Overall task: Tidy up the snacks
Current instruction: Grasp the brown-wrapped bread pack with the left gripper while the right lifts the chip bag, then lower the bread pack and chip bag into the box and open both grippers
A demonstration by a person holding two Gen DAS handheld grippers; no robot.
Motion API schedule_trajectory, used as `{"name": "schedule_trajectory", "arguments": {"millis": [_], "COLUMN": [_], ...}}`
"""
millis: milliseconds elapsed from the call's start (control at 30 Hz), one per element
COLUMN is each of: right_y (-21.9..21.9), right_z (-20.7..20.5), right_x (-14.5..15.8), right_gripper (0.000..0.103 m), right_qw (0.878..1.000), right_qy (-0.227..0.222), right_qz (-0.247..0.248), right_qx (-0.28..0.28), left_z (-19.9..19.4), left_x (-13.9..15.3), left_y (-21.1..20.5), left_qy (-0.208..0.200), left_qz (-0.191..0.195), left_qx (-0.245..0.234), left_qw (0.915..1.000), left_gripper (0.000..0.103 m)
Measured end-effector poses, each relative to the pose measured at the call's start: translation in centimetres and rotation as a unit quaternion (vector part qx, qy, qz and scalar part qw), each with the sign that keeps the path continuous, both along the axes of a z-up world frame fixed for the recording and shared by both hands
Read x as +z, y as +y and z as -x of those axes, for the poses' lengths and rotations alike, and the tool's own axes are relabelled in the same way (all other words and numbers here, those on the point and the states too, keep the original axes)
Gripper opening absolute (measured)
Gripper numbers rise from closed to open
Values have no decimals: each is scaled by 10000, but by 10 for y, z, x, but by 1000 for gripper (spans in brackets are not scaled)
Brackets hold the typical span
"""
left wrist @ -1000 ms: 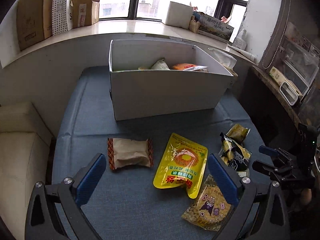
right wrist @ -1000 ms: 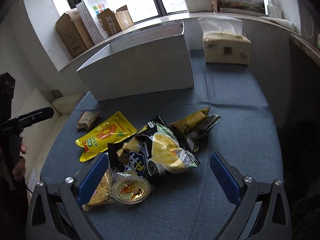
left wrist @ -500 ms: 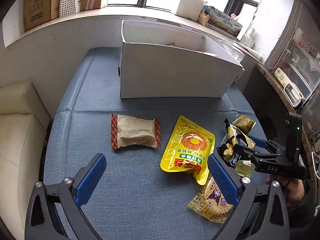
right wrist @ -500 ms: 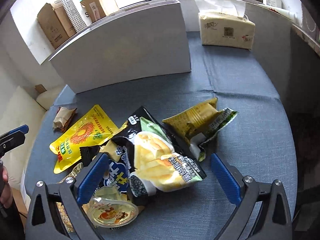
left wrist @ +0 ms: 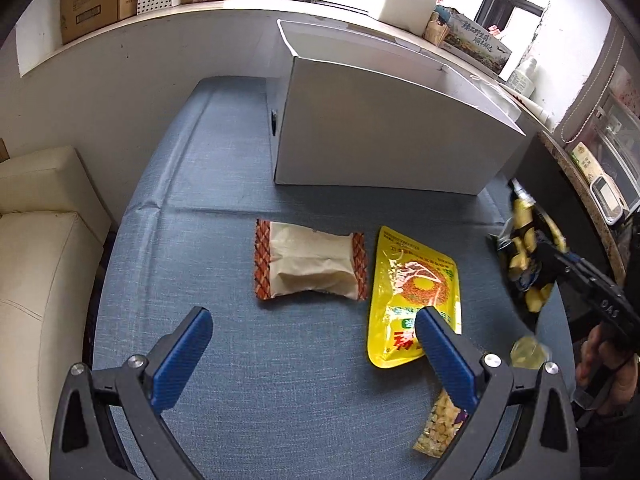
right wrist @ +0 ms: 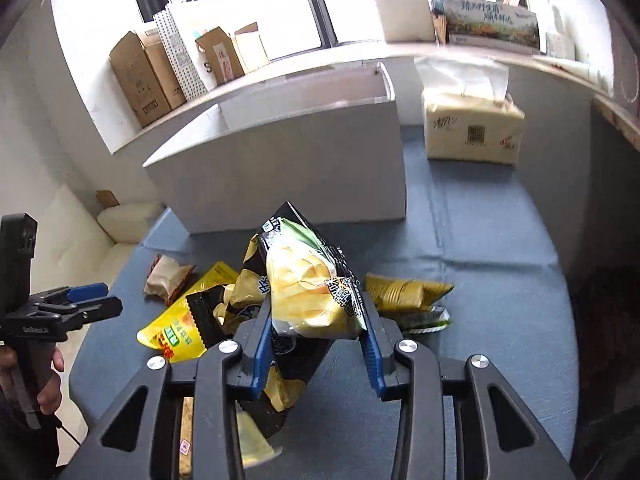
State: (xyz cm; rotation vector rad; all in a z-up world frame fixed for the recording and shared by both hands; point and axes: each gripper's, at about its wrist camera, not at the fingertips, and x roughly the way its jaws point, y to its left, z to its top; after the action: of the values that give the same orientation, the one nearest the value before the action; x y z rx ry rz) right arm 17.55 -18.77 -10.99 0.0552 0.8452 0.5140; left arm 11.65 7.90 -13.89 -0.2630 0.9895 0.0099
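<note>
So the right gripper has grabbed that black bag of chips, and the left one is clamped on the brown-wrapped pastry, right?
Not quite. The left gripper is open and holds nothing; the brown-wrapped pastry lies free on the blue cloth beyond its fingertips, as the left wrist view shows. The right gripper has indeed closed on the black bag of chips.

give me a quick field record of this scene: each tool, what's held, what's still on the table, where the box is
right tool: shut on the black chip bag, jaws have just been closing, bag lifted off the cloth
left tool: open, nothing between its jaws, above the blue cloth
nearest loose snack: brown-wrapped cake, lying flat ahead of the left tool
beside it: yellow pouch, flat
also on the cloth: olive-gold packet, clear bag of puffs
white box: upright behind the snacks
tissue pack: beside the box
</note>
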Motion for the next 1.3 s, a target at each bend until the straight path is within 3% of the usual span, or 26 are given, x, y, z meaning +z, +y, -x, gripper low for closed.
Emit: {"name": "schedule_trajectory", "arguments": {"millis": [133,300,467,600,667,700,733,800,933,1133,1300], "right_y": [-2,-7,-17,-26,-28,-29,-30,-30,-29,-26,-22], "right_z": [-1,4,16,21,21,22,22,23,25,24,12], "right_x": [30,48,53,49,45,44,42,40,39,43,59], "right_gripper": [41,42,42,42,42,42,42,42,42,42,42], "right_qw": [9988,9978,9978,9981,9983,9983,9984,9985,9985,9982,9975], "right_qy": [-471,-644,-640,-551,-484,-463,-445,-407,-415,-456,-559], "right_qz": [66,-22,-88,-125,-144,-165,-185,-213,-246,-315,-421], "right_qx": [-87,-132,-165,-259,-294,-302,-311,-290,-248,-208,-129], "left_z": [-15,-42,-66,-75,-76,-74,-72,-68,-52,-25,-30], "left_x": [-7,-20,-41,-45,-43,-40,-36,-31,-13,39,86], "left_y": [-1,-15,-20,-24,-24,-23,-23,-22,-18,-22,-27], "left_qy": [74,300,637,596,514,441,379,418,185,-381,-800], "left_qz": [-128,-422,-712,-939,-980,-994,-1059,-1089,-684,-537,-520], "left_qx": [53,-15,147,157,211,225,266,312,185,37,-82], "left_qw": [9999,9987,9953,9937,9936,9938,9933,9927,9973,9978,9954], "left_gripper": [103,103,103,103,95,88,71,63,63,63,63]}}
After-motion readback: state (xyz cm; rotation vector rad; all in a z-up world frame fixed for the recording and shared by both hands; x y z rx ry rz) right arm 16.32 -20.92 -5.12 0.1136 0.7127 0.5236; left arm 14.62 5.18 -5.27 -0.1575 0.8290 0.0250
